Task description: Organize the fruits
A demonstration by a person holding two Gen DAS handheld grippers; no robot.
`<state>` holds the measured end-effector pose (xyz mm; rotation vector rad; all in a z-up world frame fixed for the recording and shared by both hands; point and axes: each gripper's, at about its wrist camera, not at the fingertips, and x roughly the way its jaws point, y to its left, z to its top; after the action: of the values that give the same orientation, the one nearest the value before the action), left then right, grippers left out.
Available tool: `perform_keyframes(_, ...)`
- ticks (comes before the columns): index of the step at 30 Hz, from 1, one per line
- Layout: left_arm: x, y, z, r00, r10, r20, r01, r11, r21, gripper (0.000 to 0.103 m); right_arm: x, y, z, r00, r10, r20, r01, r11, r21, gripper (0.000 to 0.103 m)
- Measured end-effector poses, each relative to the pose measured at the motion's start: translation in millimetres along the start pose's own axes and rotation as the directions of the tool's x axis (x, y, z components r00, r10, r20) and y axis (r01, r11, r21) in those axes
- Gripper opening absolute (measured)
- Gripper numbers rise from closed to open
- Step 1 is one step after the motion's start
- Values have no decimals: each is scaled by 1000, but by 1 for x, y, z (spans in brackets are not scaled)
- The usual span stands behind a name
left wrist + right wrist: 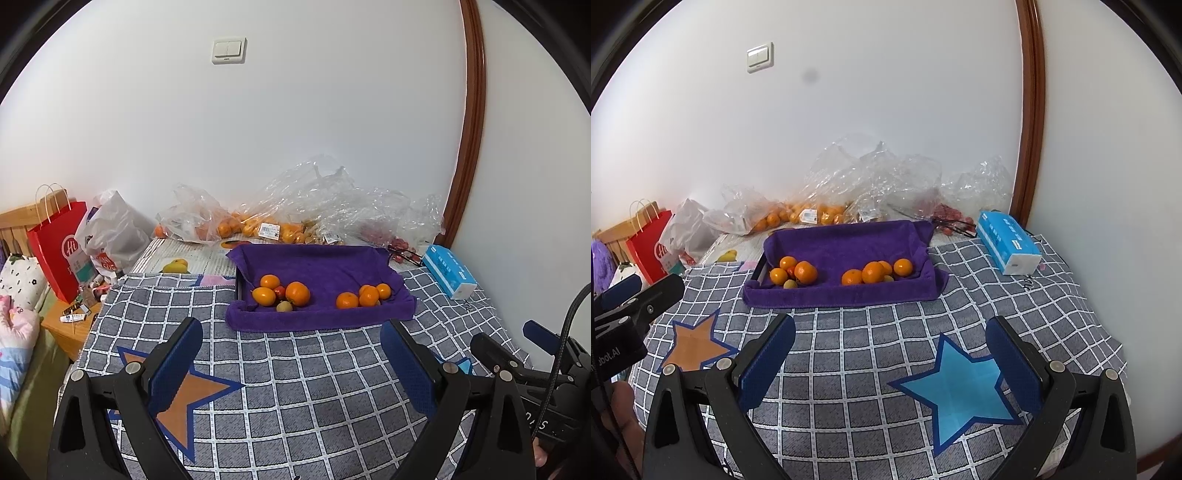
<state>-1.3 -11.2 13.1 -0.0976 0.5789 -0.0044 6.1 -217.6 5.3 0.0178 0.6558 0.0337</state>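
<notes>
Your left gripper [291, 354] and right gripper [890, 350] are wide open and hold nothing. The fruits [284, 291] at 12 o'clock are round, so squeeze crooked and one rolls off the purple towel [321, 266].

tray [321, 321]: purple towel draped over a shallow tray w/ dark rim showing at left, lies flat on the checked cloth
left fruit group [282, 293]: 3 oranges, 1 small red fruit, 1 small greenish-brown one, all touching
right fruit group [364, 295]: approx 4 oranges clustered, well apart from left group
</notes>
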Motion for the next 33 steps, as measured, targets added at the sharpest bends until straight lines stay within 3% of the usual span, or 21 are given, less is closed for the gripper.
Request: perform_keyframes(33, 0, 2, -1, 1000, 17, -1, -17, 1000, 9, 97, 1, -2, 1, 1000, 11, 1, -11, 1000, 9, 102)
